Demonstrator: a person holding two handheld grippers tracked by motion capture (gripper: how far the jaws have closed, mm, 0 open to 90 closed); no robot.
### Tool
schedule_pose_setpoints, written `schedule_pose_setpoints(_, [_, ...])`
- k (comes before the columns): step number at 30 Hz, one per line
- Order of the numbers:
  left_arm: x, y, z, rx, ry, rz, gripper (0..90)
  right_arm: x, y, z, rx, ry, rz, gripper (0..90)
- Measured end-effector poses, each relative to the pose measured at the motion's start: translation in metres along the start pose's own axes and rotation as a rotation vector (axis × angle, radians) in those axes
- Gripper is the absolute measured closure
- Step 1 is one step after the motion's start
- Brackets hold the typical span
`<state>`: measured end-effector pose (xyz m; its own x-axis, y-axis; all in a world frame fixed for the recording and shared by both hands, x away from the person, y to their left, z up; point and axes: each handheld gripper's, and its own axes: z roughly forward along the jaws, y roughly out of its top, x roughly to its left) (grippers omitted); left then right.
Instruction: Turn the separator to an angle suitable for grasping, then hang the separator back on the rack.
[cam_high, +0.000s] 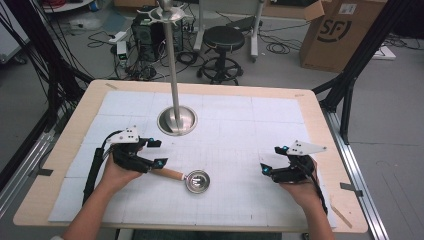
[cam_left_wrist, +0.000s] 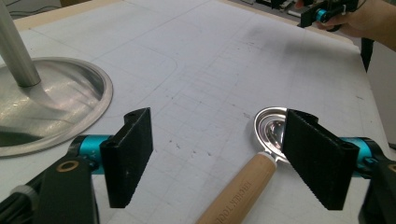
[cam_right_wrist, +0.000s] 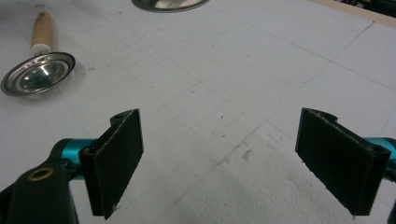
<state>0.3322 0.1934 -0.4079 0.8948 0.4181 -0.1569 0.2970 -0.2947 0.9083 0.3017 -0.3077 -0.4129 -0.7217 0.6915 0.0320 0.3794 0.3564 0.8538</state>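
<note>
On the white gridded mat (cam_high: 235, 130) that covers the wooden table (cam_high: 60, 165), we see a small metal ladle (cam_high: 189, 178) with a wooden handle (cam_left_wrist: 238, 189). It lies flat, its round steel bowl (cam_left_wrist: 270, 130) facing up and its handle pointing toward the left gripper (cam_high: 154, 153). In the left gripper view, the handle lies on the mat between the two black jaws, nearer to the right-hand one, and the jaws stand wide apart. We see a gap on both sides of the wood, so the pads do not press on it. The left gripper holds nothing.

The right gripper (cam_high: 274, 160) is well apart from the ladle, on the right side of the mat. In the right gripper view its jaws are also spread wide, with only bare mat between them, and the ladle lies far off at the upper left.

Behind the ladle, near the middle of the mat, stands a metal stand (cam_high: 176, 90) with a round dished base (cam_high: 177, 121) and an upright pole. The ladle does not touch this base. On the floor beyond the table we see a black stool (cam_high: 223, 47) and a cardboard box (cam_high: 337, 32).
</note>
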Motion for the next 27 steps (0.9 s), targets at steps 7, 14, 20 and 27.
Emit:
schedule_pose_setpoints(7, [0.002,-0.001,0.008,0.006,-0.001,0.016,18.2,-0.003,-0.007,-0.003,-0.014,0.004,0.026,13.8])
schedule_pose_setpoints(14, [0.001,-0.002,0.017,0.030,-0.004,0.031,14.3,-0.003,-0.008,-0.006,-0.021,0.008,0.032,13.8])
schedule_pose_setpoints(20, [-0.001,-0.001,0.016,0.018,-0.010,0.038,13.8,-0.001,-0.008,-0.007,-0.021,0.003,0.026,13.8])
schedule_pose_setpoints(27, [-0.002,0.000,0.016,0.020,-0.021,0.048,13.9,-0.001,-0.008,-0.009,-0.029,0.001,0.030,13.9])
